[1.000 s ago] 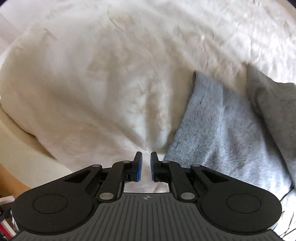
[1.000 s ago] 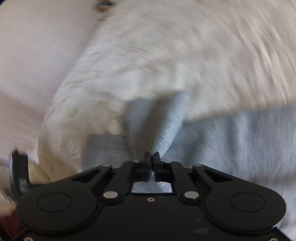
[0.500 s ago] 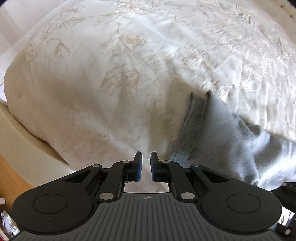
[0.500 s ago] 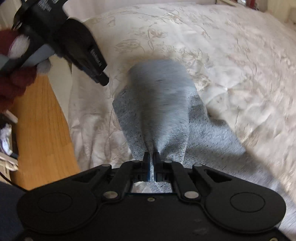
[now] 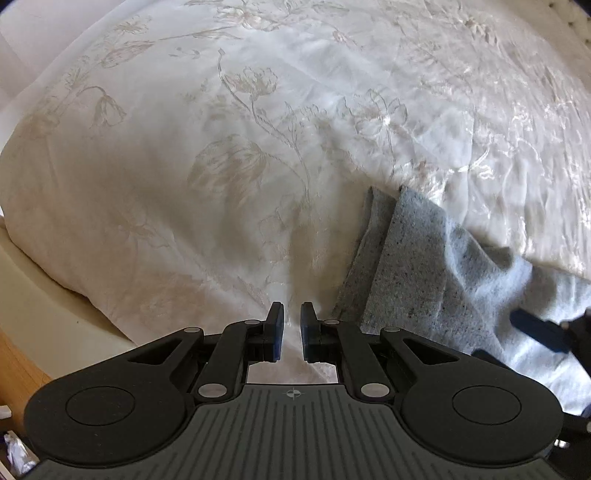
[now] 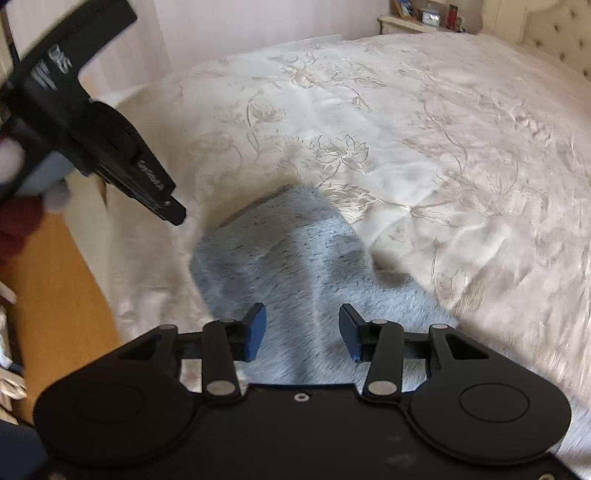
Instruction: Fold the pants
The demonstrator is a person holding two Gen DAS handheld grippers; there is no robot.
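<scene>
pants (image 6: 295,258) soft, limp, light; grip folded edge, lower centre | right gripper (image 6: 303,328) jaws opening, cloth between, unpressed | left gripper (image 5: 291,328) jaws closed, empty

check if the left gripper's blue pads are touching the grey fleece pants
Apart. The left wrist view shows the left gripper shut on nothing over the white bedspread, with the grey fleece pants lying off to its right.

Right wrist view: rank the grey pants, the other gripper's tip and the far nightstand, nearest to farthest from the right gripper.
1. Grey pants: directly under the right gripper, whose jaws are opening.
2. Left gripper: upper left, over the bed's edge.
3. Nightstand: top of view, beyond the bed.
</scene>
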